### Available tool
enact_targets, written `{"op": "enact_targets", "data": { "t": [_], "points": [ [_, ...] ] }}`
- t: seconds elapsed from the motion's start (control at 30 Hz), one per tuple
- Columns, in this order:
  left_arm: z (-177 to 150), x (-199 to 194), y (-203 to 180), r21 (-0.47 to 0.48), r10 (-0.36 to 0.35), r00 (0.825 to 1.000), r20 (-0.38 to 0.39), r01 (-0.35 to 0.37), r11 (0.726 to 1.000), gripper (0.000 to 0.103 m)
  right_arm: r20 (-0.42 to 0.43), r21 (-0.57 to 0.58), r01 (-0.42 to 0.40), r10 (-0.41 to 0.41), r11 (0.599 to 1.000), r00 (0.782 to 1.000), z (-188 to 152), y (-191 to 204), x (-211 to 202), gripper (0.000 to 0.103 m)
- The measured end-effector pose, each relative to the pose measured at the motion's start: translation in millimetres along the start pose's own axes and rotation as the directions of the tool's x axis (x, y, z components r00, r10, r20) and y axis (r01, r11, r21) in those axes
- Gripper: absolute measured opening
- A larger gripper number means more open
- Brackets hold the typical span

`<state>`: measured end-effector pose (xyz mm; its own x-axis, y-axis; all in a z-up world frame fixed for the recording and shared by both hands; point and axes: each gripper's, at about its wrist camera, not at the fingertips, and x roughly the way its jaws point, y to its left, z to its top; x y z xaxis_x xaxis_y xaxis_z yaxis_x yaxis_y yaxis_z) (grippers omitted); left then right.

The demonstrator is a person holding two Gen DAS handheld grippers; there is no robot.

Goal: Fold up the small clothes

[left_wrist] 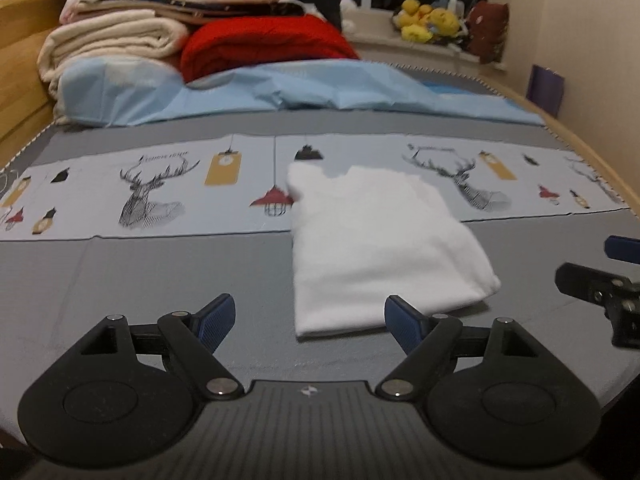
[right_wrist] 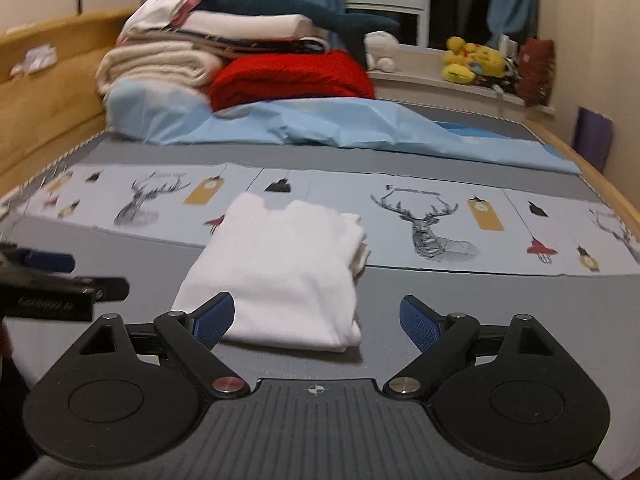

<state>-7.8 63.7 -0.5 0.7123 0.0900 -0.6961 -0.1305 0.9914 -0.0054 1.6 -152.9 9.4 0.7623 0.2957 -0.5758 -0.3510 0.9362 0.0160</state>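
Observation:
A small white garment (left_wrist: 380,248) lies folded flat on the grey bed cover, its far edge over the deer-print strip. My left gripper (left_wrist: 310,318) hovers open above its near edge, blue pads wide apart and holding nothing. In the right wrist view the same white garment (right_wrist: 280,268) lies just ahead, slightly left of centre. My right gripper (right_wrist: 316,320) is open over the garment's near right corner, with nothing between its pads. Each gripper shows in the other's view: the right gripper (left_wrist: 612,276) at the right edge, the left gripper (right_wrist: 52,276) at the left edge.
A rumpled light blue sheet (left_wrist: 304,92) lies across the bed behind the deer-print strip (left_wrist: 160,184). Stacked folded blankets and a red blanket (left_wrist: 264,44) sit at the head. A wooden bed frame (right_wrist: 48,112) runs along the left; yellow plush toys (right_wrist: 472,60) sit on the sill.

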Motion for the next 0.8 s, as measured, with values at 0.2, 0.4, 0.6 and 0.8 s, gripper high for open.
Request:
{"op": "enact_targets", "data": {
  "t": [0.2, 0.4, 0.6, 0.8],
  "points": [
    [-0.2, 3.2, 7.1, -0.032, -0.032, 0.999, -0.027, 0.031, 0.999, 0.088, -0.023, 0.017, 0.016, -0.015, 1.0, 1.0, 1.5, 6.2, 6.4, 0.09],
    [-0.7, 4.7, 7.2, -0.048, -0.031, 0.999, -0.033, 0.03, 0.998, 0.088, -0.034, 0.03, 0.003, -0.002, 1.0, 0.999, 3.6, 11.1, 13.5, 0.091],
    [-0.4, 6.2, 6.2, -0.049, -0.029, 0.999, -0.04, 0.027, 0.998, 0.088, -0.04, 0.038, -0.003, 0.004, 0.999, 0.999, 4.9, 13.7, 16.5, 0.091],
    [-0.1, 7.4, 4.9, -0.043, -0.029, 0.999, -0.044, 0.027, 0.999, 0.088, -0.037, 0.065, -0.01, 0.013, 0.998, 0.999, 5.9, 9.0, 15.9, 0.091]
  ]
}}
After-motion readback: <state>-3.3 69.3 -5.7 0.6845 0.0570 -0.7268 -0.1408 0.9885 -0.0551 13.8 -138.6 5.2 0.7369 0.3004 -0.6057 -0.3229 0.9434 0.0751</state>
